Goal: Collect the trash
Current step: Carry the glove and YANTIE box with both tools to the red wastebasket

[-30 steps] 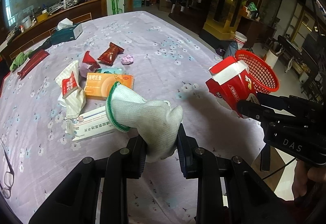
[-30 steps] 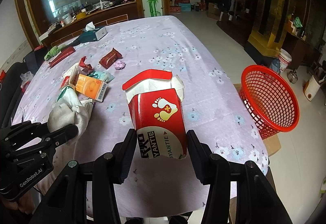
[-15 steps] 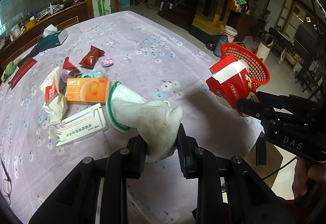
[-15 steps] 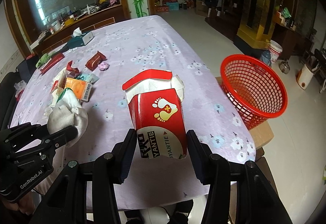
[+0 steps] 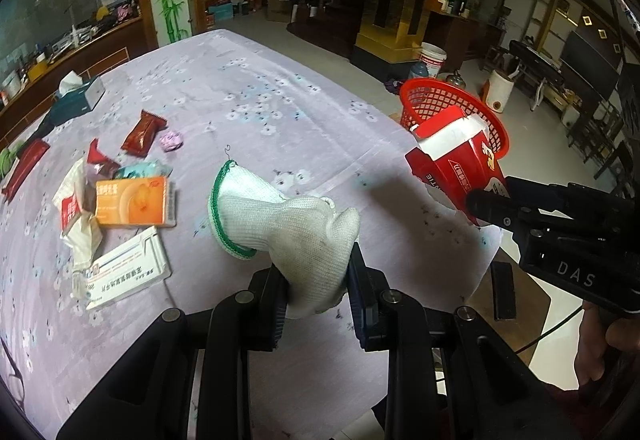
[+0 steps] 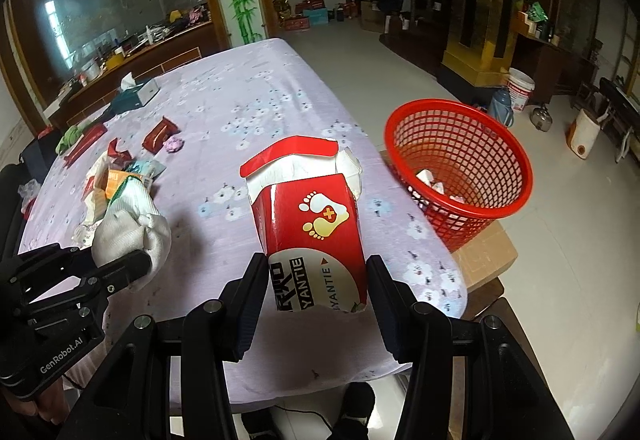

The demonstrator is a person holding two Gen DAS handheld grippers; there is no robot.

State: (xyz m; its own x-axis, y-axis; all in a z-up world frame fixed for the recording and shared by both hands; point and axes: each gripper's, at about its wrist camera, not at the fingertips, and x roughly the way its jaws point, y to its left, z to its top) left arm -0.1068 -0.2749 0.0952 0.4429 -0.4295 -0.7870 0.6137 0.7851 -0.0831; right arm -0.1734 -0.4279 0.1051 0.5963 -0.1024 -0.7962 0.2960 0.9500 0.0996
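Gripping red box (image 6: 316,236), right tool (image 6: 318,288) clamps base, torn flap up-forward; left tool (image 5: 316,280) pinches glove (image 5: 288,236), cuff forward-left.

Readable stuff: the torn red box (image 6: 316,236) pinched in the right gripper (image 6: 318,304) says "YANTIE" twice along its white lower band, next to some big dark characters I can't make out, with a footprint logo and a little cross above. The left gripper (image 6: 132,264) body reads "GenRobot.AI" in the right wrist view, and from the left wrist view the right gripper's housing has "DAS" on it. The orange box (image 5: 134,201) and the white packet (image 5: 122,274) on the table have printed characters too, but they're too small and blurry to read.
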